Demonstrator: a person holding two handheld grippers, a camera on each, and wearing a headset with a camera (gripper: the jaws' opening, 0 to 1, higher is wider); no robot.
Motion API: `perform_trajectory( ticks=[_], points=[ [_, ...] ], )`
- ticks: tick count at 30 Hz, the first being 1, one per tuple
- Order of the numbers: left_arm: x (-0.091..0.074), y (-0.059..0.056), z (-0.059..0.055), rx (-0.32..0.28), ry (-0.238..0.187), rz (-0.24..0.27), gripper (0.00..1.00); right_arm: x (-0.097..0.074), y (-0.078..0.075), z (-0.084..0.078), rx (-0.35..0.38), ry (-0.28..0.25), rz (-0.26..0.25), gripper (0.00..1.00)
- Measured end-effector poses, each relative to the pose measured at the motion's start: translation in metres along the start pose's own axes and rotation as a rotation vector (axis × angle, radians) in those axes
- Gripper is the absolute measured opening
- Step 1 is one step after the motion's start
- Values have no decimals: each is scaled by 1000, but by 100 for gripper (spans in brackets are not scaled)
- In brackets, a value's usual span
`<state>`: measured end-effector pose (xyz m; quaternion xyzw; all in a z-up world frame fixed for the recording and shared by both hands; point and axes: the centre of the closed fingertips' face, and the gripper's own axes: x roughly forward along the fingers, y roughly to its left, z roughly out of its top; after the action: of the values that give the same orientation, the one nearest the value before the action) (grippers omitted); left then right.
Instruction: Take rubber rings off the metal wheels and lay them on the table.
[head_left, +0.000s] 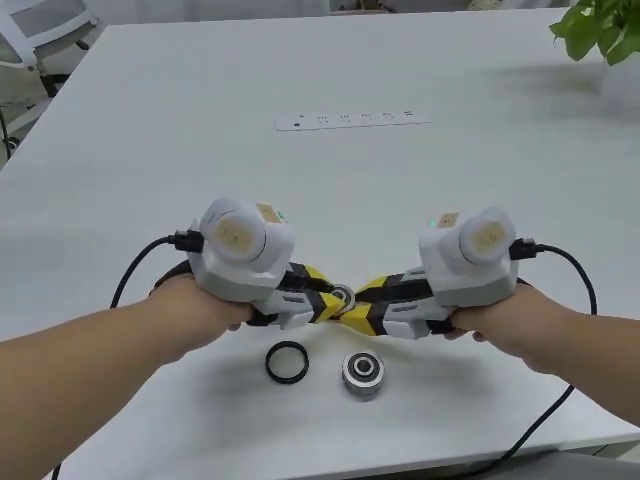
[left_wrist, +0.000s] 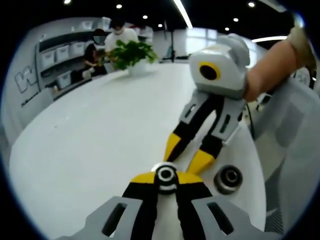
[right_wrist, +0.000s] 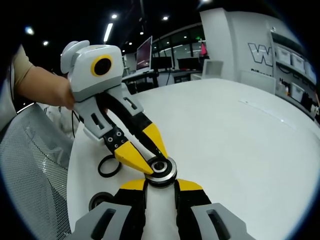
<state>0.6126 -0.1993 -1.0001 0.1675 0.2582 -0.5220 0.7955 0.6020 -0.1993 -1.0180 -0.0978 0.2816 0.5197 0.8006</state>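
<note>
Meeting tip to tip over the near part of the white bench (head_left: 150, 160), the two claws share one metal wheel (head_left: 343, 296); the left claw (head_left: 333, 302) reaches in from 9 o'clock, gripped by the left hand (head_left: 195, 305); the right claw (head_left: 354, 300) reaches in from 3 o'clock, gripped by the right hand (head_left: 500, 322); a black cable trails from the back of each.

In the left gripper view the left claw's yellow tips sit tight against either side of the wheel, with only a narrow gap between the jaws; it is pinching the wheel. In the right gripper view the wheel lies at the tips of the right claw, whose jaws stand partly spread; in the left gripper view those tips sit just at 12 to 2 o'clock of the wheel; whether they press on it I cannot tell. The wheel is silver with a dark centre; a dark band shows along its edge.

On the bench, at 7 o'clock of the held wheel, a loose black rubber ring (head_left: 269, 363) lies flat; just beside it, at its 3 o'clock, a second wheel (head_left: 362, 371) lies flat, apart from the ring.

Far across the bench at 12 o'clock lies a white power strip (head_left: 352, 120); a green plant (head_left: 600, 28) shows at 2 o'clock.
</note>
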Motion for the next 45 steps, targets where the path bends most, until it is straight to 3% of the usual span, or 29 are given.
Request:
perform_trajectory(
  ticks=[7,11,17,30,45],
  points=[
    [0,0,0,-1,-1,2,14,-3,-1,-2,-10,3,1,13],
    [0,1,-1,-4,-1,3,14,-5,-6,-3,19,2,-15,1],
    [0,1,-1,-11,-7,9,14,-5,-6,-3,61,1,-11,0],
    [0,1,-1,-2,1,23,13,-8,-14,-3,267,-44,-24,0],
    [-1,0,-2,13,9,27,13,-12,-10,2,356,-78,-27,0]
  ],
)
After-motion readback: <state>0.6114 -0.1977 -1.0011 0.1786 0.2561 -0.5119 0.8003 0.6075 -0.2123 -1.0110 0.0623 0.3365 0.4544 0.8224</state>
